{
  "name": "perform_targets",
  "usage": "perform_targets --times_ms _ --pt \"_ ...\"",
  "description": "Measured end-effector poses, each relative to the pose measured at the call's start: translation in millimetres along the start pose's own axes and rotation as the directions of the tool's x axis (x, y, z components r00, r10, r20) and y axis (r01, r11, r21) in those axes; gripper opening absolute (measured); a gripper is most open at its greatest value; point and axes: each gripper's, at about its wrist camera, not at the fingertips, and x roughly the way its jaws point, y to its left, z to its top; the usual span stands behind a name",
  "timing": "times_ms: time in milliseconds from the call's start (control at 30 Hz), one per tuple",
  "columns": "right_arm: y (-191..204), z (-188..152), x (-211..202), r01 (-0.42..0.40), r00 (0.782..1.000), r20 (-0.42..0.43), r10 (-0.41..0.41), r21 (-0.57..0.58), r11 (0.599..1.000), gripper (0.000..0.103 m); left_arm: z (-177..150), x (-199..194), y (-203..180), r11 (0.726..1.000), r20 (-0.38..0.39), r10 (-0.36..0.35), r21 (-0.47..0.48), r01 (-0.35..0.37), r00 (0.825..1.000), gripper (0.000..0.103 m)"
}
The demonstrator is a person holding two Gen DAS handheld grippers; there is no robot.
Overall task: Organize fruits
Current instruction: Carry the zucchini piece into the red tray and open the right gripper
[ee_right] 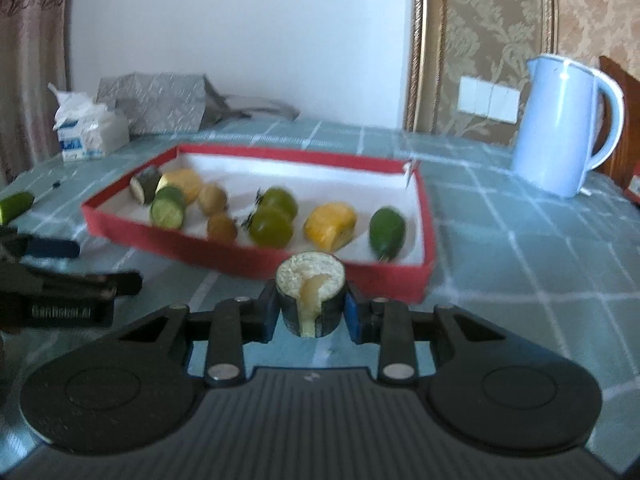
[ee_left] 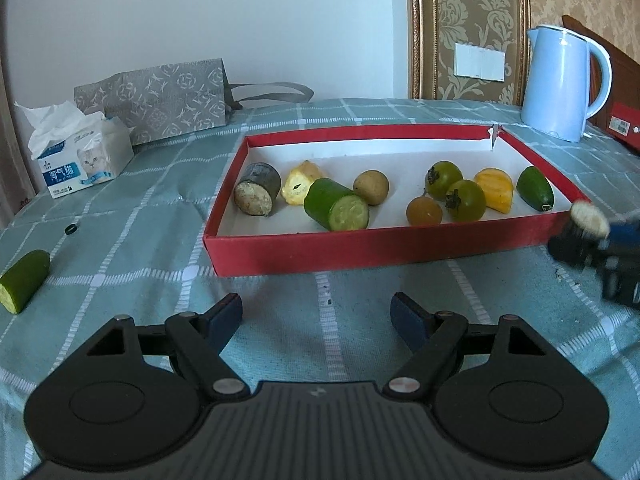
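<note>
left wrist view: the left gripper (ee_left: 316, 314) has its fingers apart over bare worktop (ee_left: 160, 208), the red box (ee_left: 360, 246) of fruit ahead. right wrist view: the right gripper (ee_right: 310, 312) has its fingers clamped on a dark cut fruit piece (ee_right: 310, 292), near the box; "genrobot.ai" shows faintly on the left gripper's body.

Matt cardboard box (ee_left: 372, 246) (white inside), woven cloth (ee_left: 160, 208), glossy plastic kettle (ee_left: 560, 80), matt black plastic gripper (ee_left: 316, 316).
</note>
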Motion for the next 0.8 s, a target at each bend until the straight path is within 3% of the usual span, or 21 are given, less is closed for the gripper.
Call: perform_targets --times_ms 200,333,533,800 --pt "-14 29 4 0.029 0.999 0.041 -0.030 0.009 1.000 0.031 2 4 1 1.000 -0.002 0.010 -0.016 -0.010 1.000 0.084" --pt "-17 53 29 0.055 0.998 0.036 -0.055 -0.001 0.998 0.031 4 6 2 1.000 -0.005 0.013 -0.023 -0.013 1.000 0.085" --pt "-16 77 84 0.105 0.994 -0.012 -0.105 -0.014 0.994 0.031 4 7 3 1.000 -0.008 0.010 -0.027 -0.011 1.000 0.087" --pt "-11 83 147 0.144 0.979 -0.138 -0.147 -0.030 0.989 0.031 4 9 5 0.999 -0.016 0.002 -0.036 -0.002 1.000 0.088"
